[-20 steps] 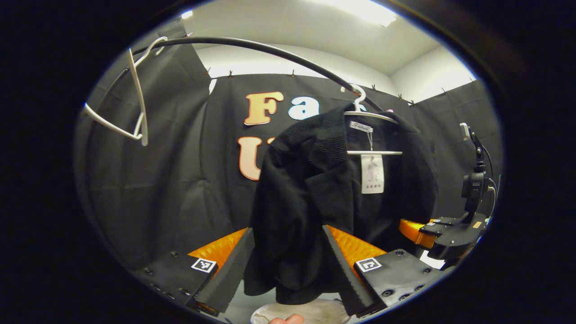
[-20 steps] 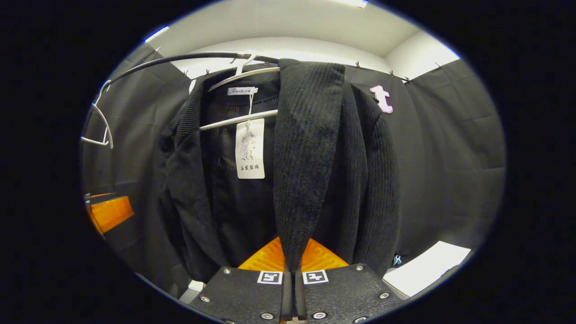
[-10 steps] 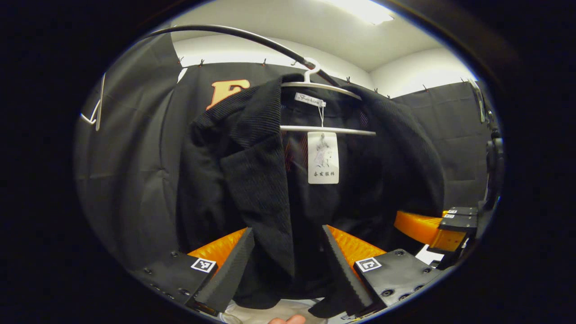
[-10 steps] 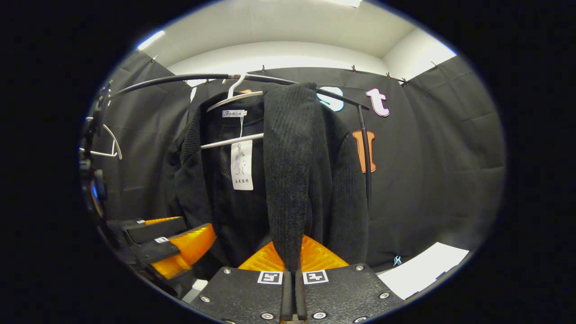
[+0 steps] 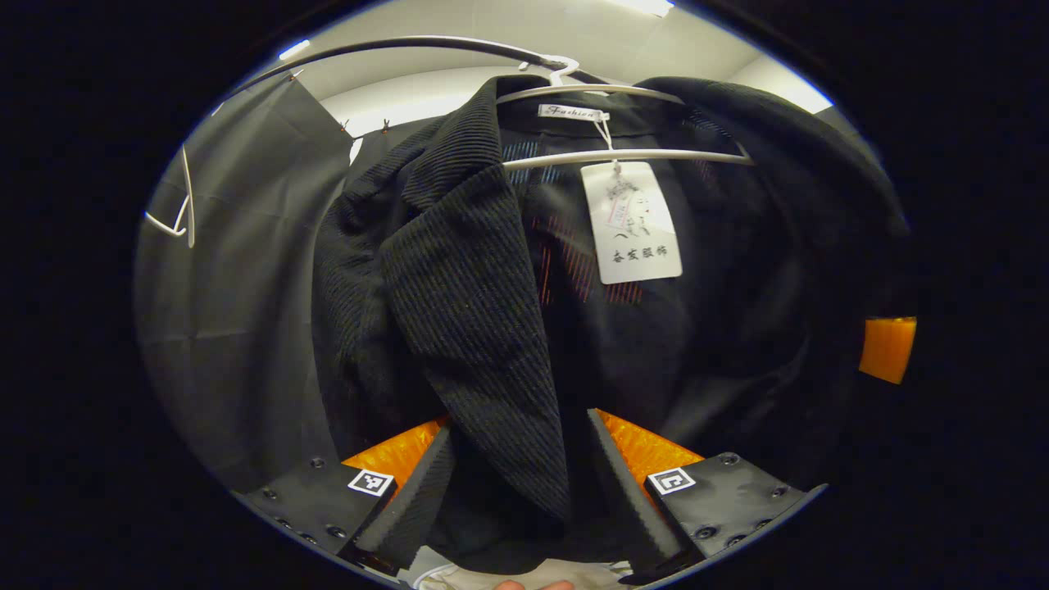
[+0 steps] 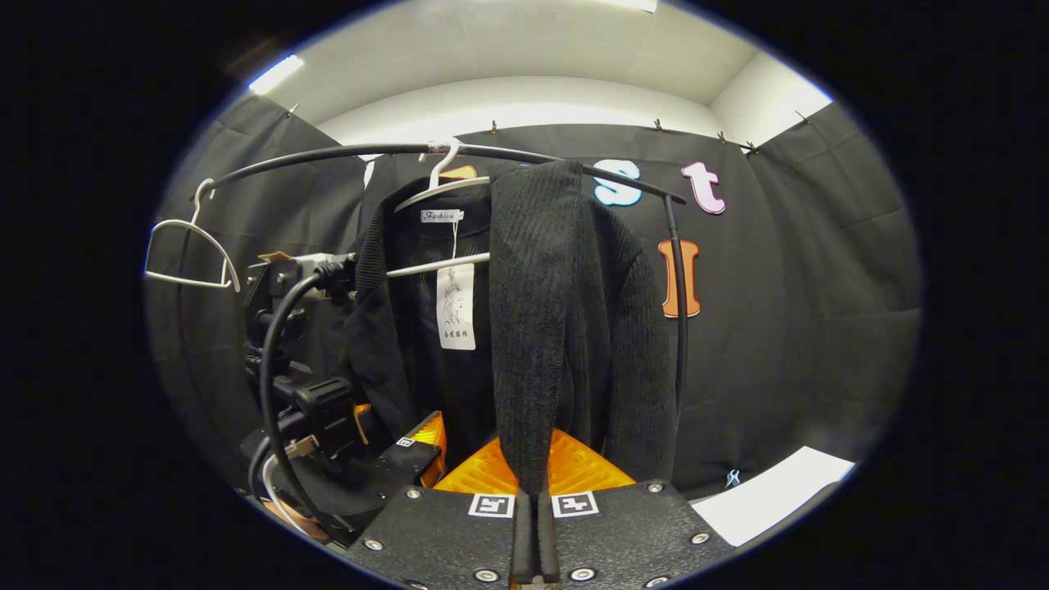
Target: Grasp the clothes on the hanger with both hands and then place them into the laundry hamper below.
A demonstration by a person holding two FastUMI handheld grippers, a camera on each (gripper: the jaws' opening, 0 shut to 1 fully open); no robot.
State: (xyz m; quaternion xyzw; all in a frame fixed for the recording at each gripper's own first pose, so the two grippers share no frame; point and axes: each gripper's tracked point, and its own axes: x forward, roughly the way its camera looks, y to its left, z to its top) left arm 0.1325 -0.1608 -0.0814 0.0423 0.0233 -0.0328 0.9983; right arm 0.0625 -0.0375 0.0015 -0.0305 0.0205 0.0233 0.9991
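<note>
While an empty white hanger (image 6: 190, 254) dangles at the rail's (image 6: 328, 154) left end, the left tool (image 5: 512, 479) has its fingers spread apart around the black jacket's (image 5: 467, 311) left lapel. The jacket hangs from its own white hanger (image 5: 623, 156), paper tag (image 5: 631, 223) inside. The right tool (image 6: 533, 512) is clamped together on the opposite front edge.

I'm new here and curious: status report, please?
Right gripper shut on jacket front edge. Left gripper open around other lapel. Jacket on its white hanger on rail. Nothing blocking.
</note>
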